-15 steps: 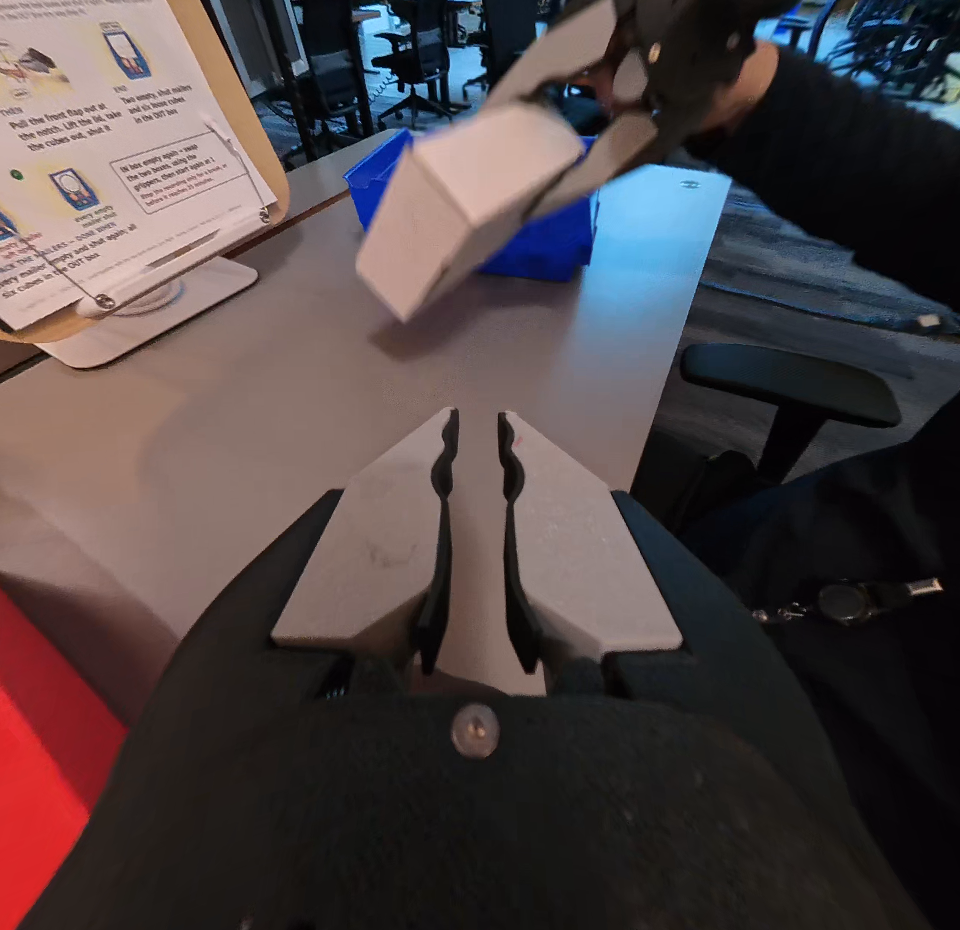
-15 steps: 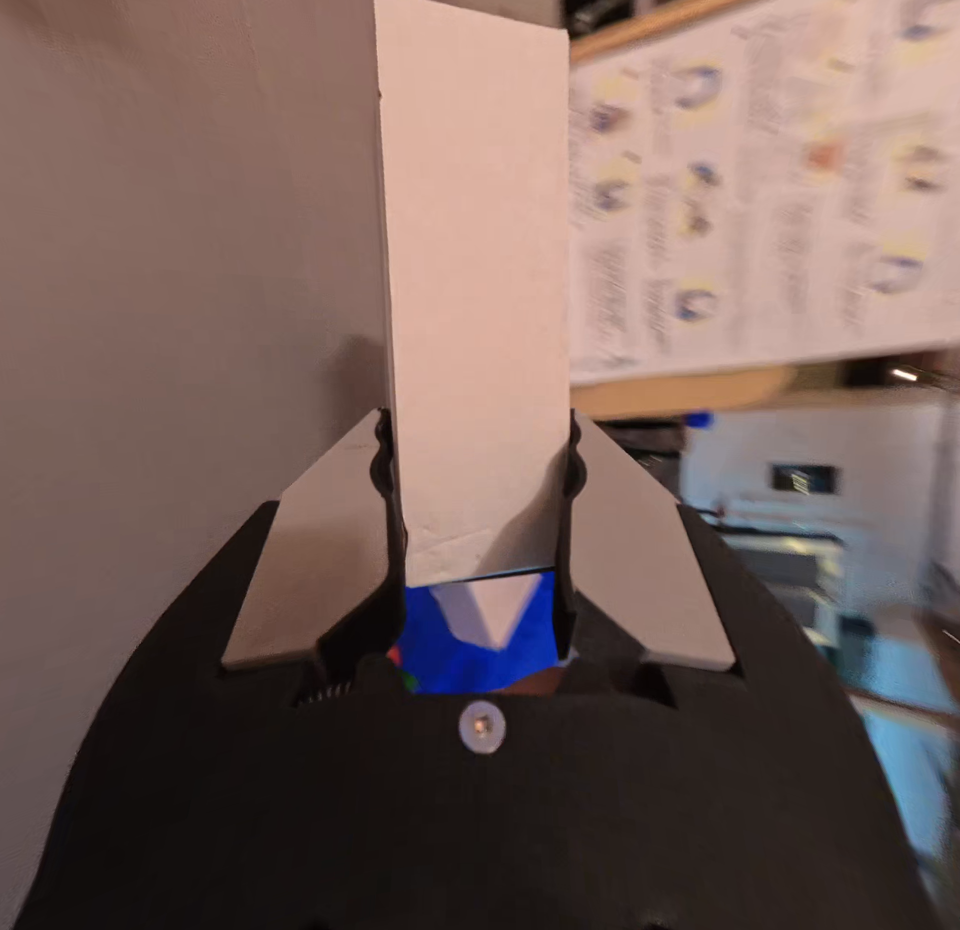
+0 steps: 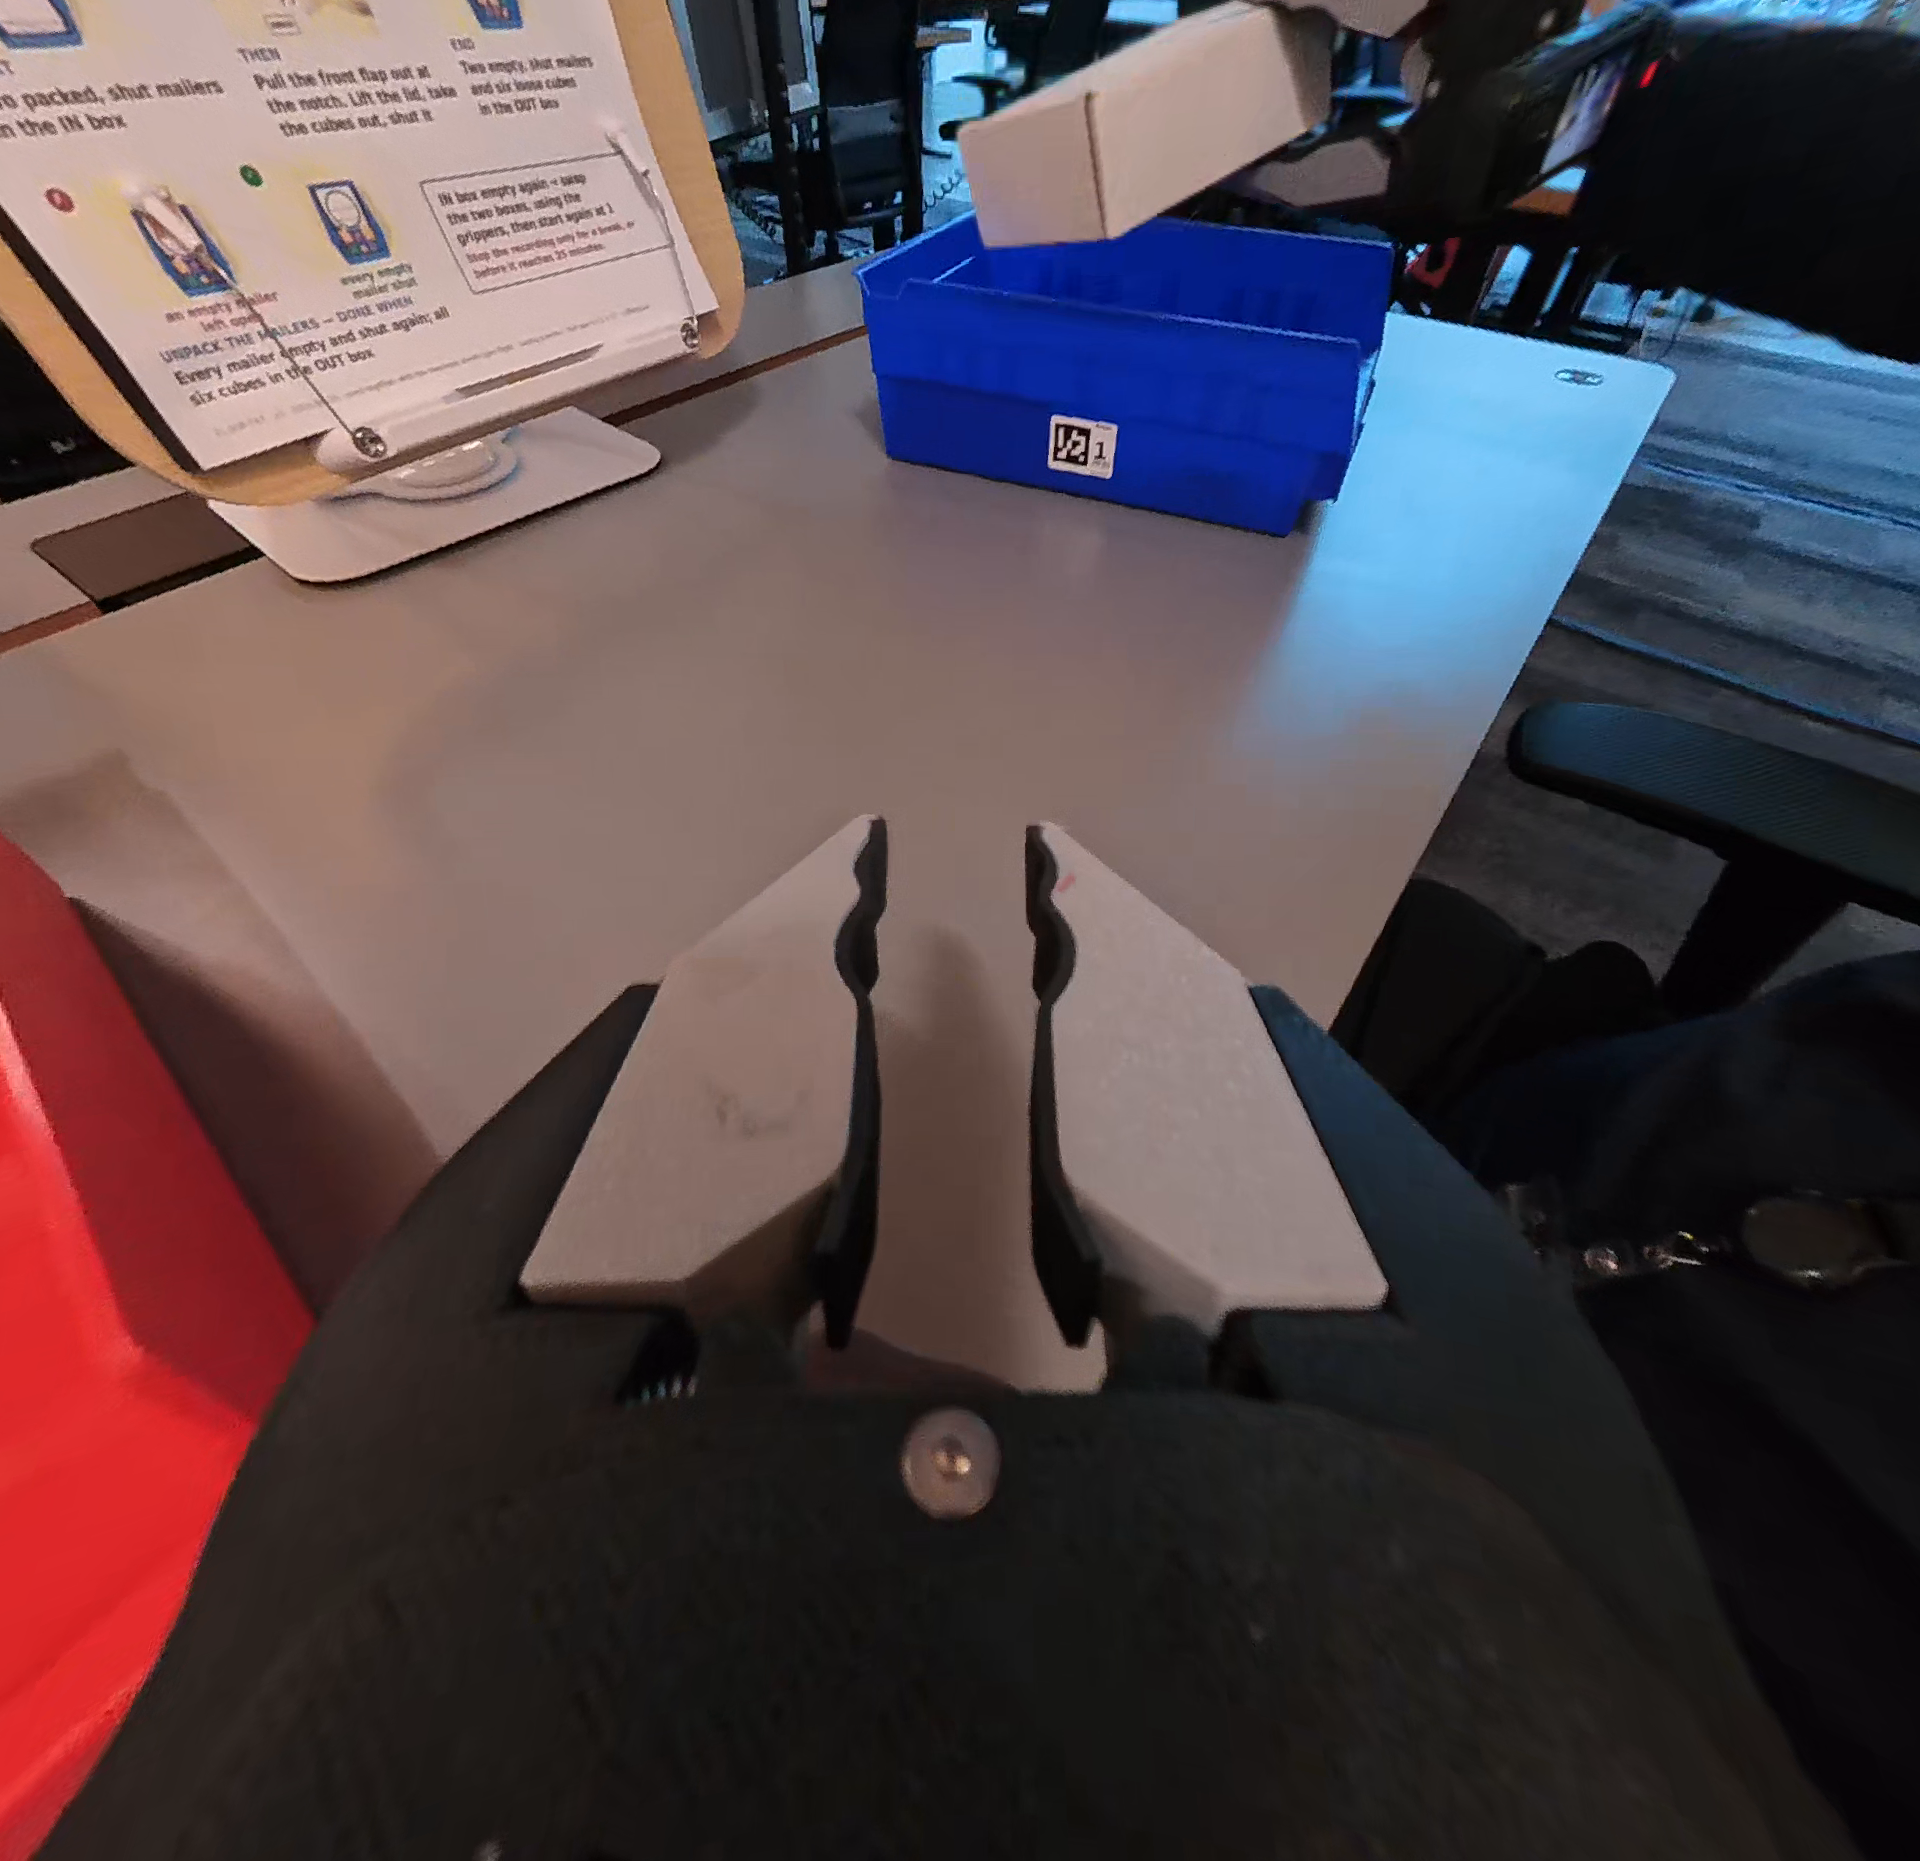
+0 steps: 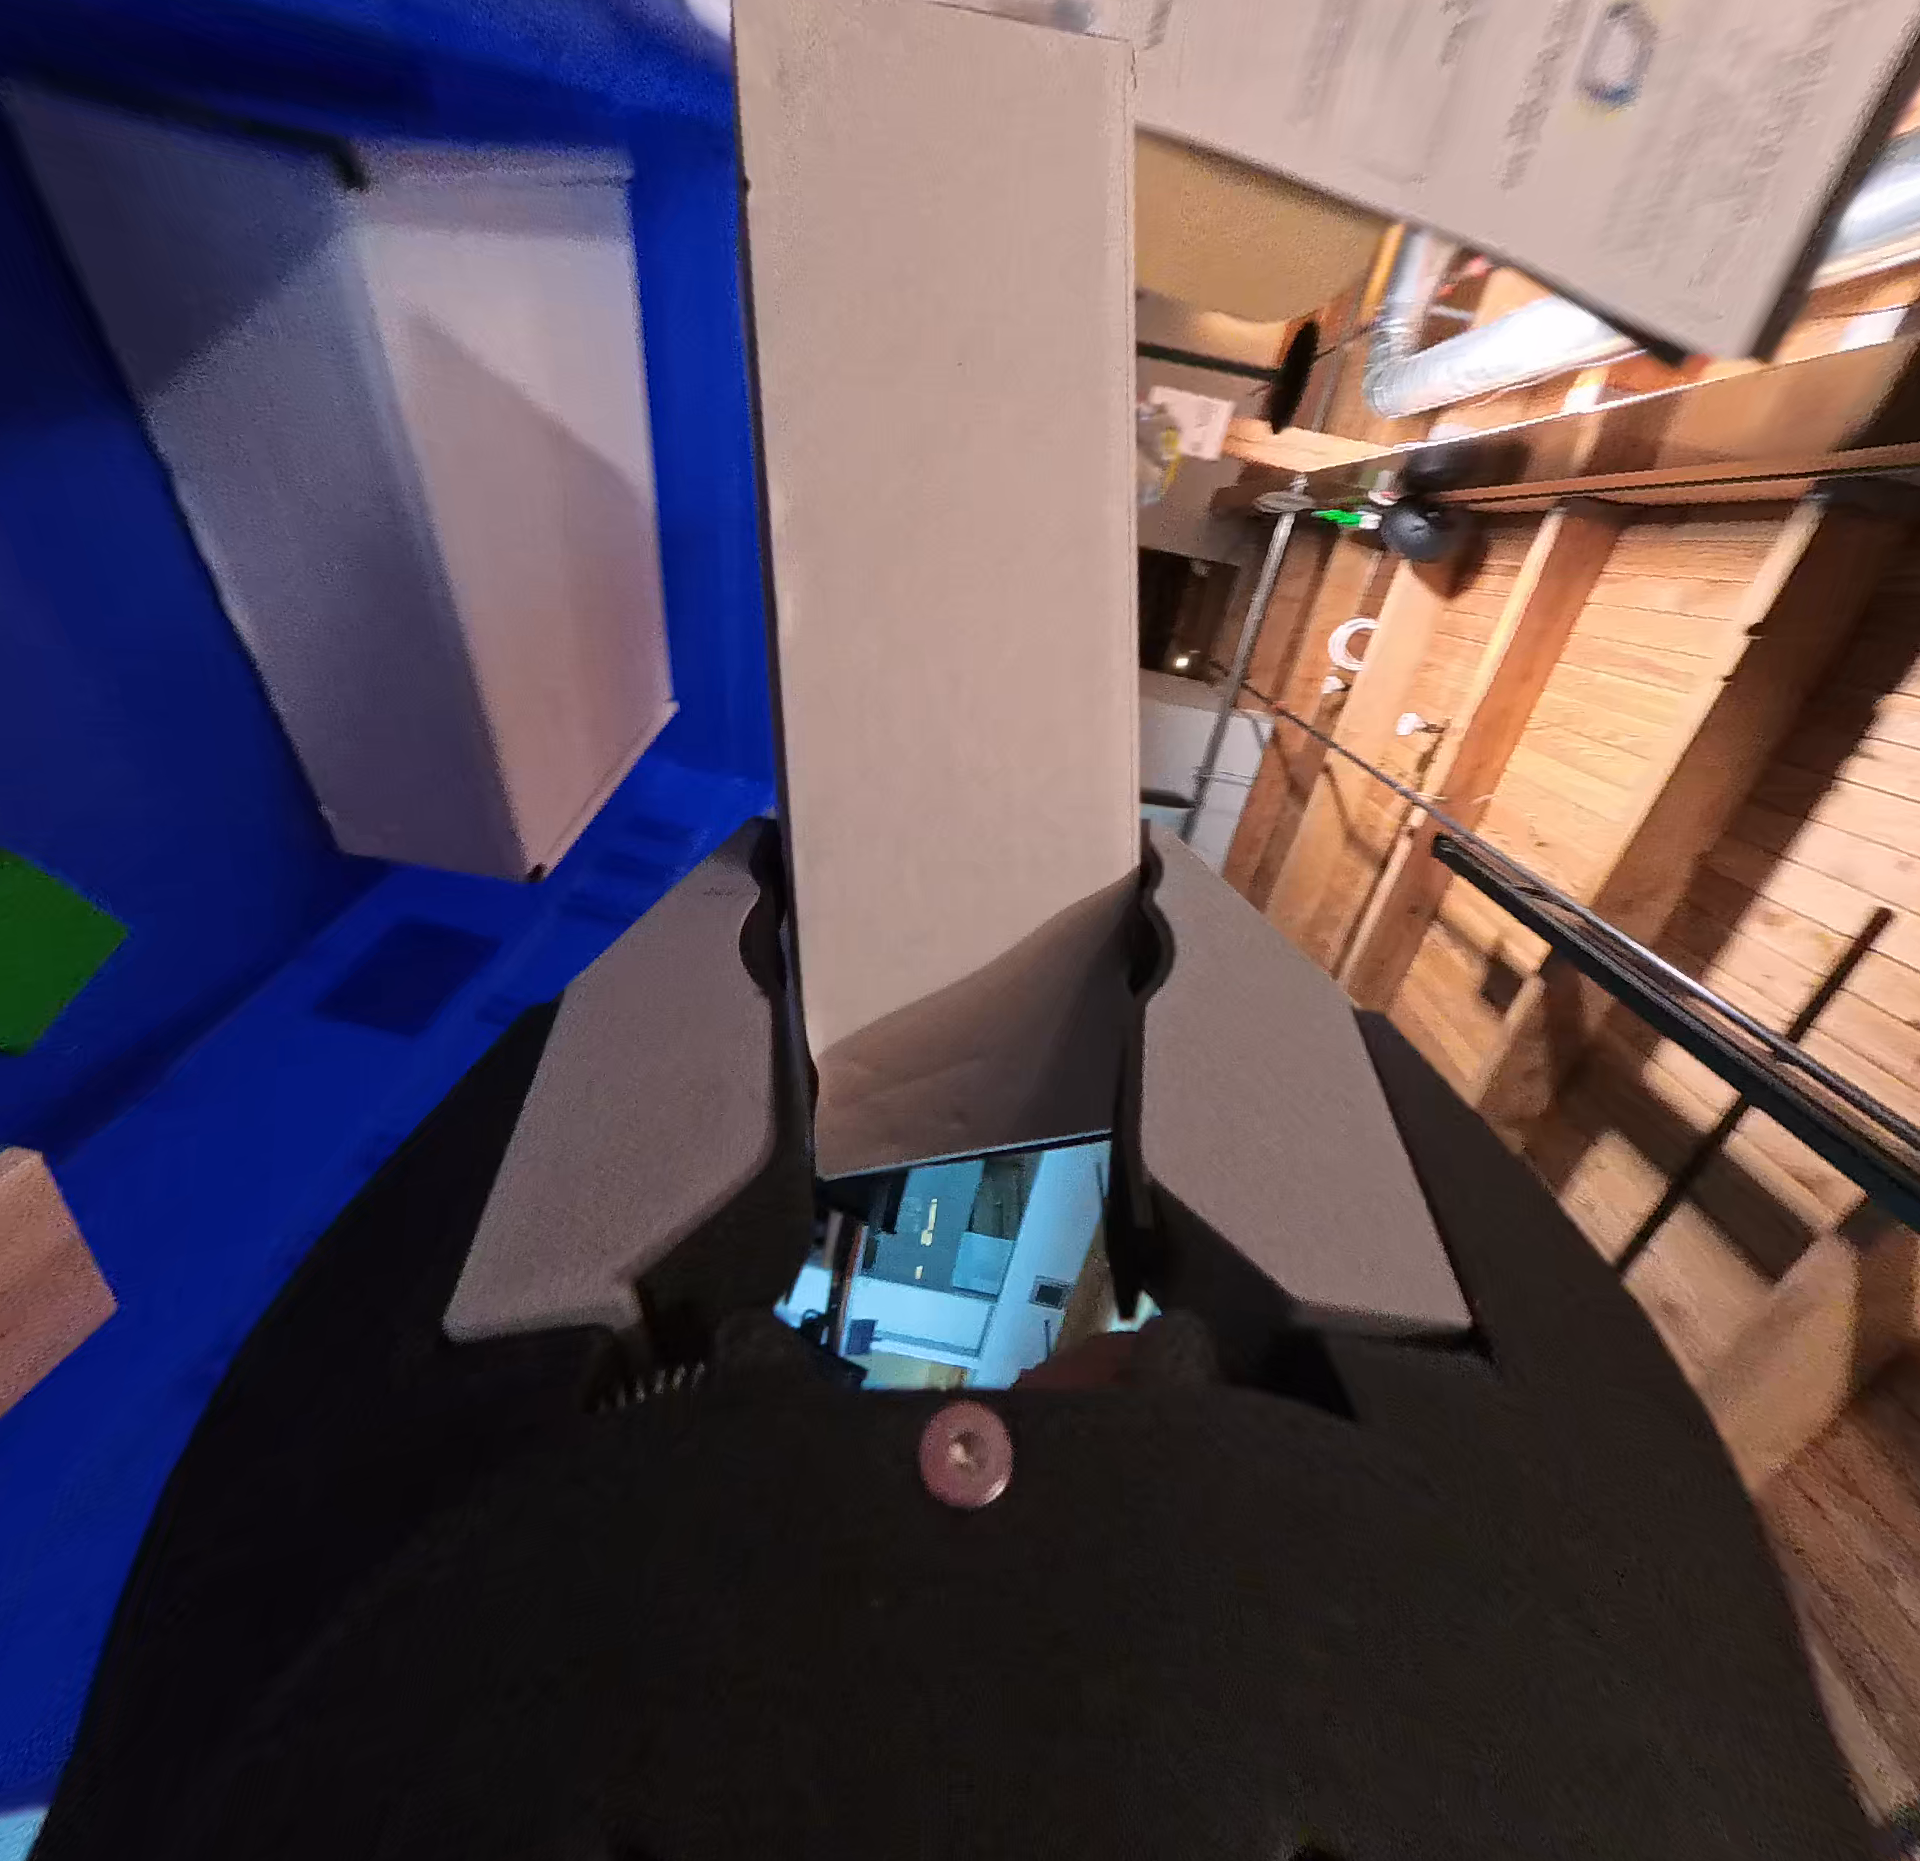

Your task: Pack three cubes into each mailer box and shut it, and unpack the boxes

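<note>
**Gripper poses**

The left gripper is held low and level, its 2 fingers parted with nothing between them. The right gripper is raised and rolled sideways, its fingers clamped on a white box.

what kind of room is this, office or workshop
Most likely an open office used for data collection: office chairs at desks behind, a grey desk with an instruction sheet on a stand and a blue bin.

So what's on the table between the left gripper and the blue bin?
Nothing: in the left wrist view, only bare grey table lies between the left gripper and the blue bin.
</note>
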